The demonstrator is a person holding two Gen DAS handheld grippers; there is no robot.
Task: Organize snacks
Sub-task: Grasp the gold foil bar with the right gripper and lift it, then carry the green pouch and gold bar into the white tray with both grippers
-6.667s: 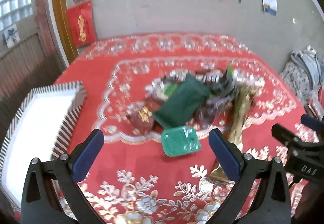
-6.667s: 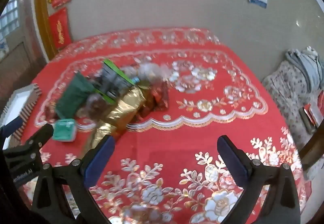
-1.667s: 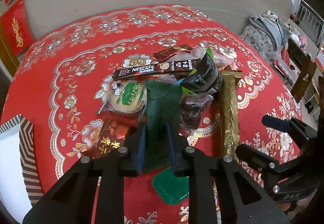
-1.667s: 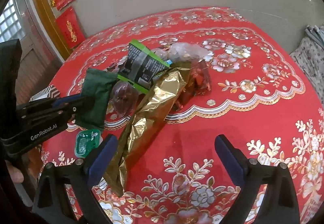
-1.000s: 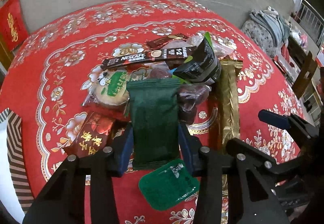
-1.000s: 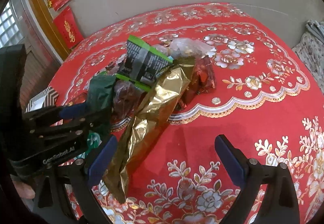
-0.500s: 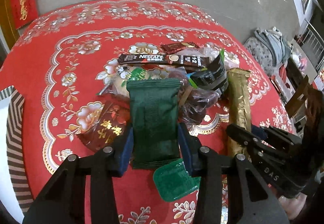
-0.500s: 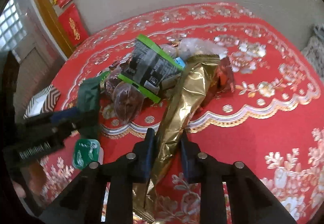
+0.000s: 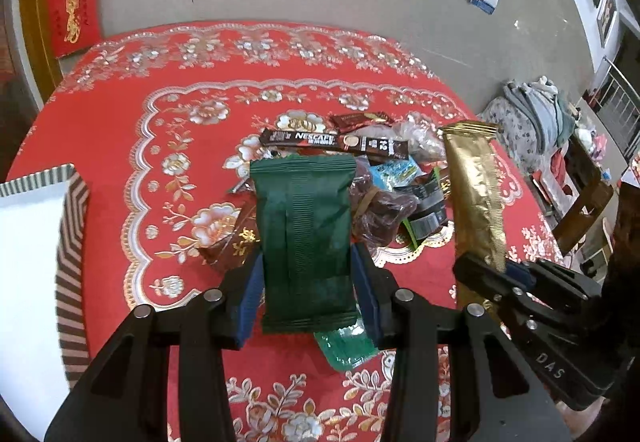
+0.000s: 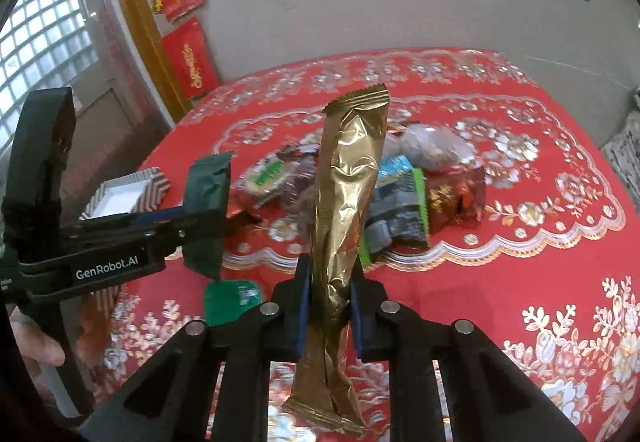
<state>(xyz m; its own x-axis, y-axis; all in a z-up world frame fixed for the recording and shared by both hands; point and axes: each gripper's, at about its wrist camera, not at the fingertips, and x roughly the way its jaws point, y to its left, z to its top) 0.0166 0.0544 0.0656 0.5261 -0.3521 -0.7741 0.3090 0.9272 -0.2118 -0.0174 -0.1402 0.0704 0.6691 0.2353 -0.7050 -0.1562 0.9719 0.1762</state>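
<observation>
My left gripper [image 9: 307, 292] is shut on a dark green snack packet [image 9: 306, 238] and holds it above the red tablecloth; the packet also shows in the right wrist view [image 10: 206, 216]. My right gripper [image 10: 329, 308] is shut on a long gold foil packet [image 10: 344, 226], lifted upright over the table; it also shows in the left wrist view [image 9: 476, 210]. A pile of snacks lies mid-table: a Nescafe stick [image 9: 334, 142], a dark red packet [image 9: 234, 242], a black and green packet [image 10: 394, 218].
A white box with a striped rim [image 9: 70, 242] stands at the table's left edge, also in the right wrist view [image 10: 128, 194]. A small green packet [image 10: 230, 300] lies on the cloth below the grippers. A chair [image 9: 580, 210] and laundry are at the right.
Both grippers have lifted their packets off the pile. The gold packet now stands upright in my right gripper, and the green packet is higher above the cloth.
</observation>
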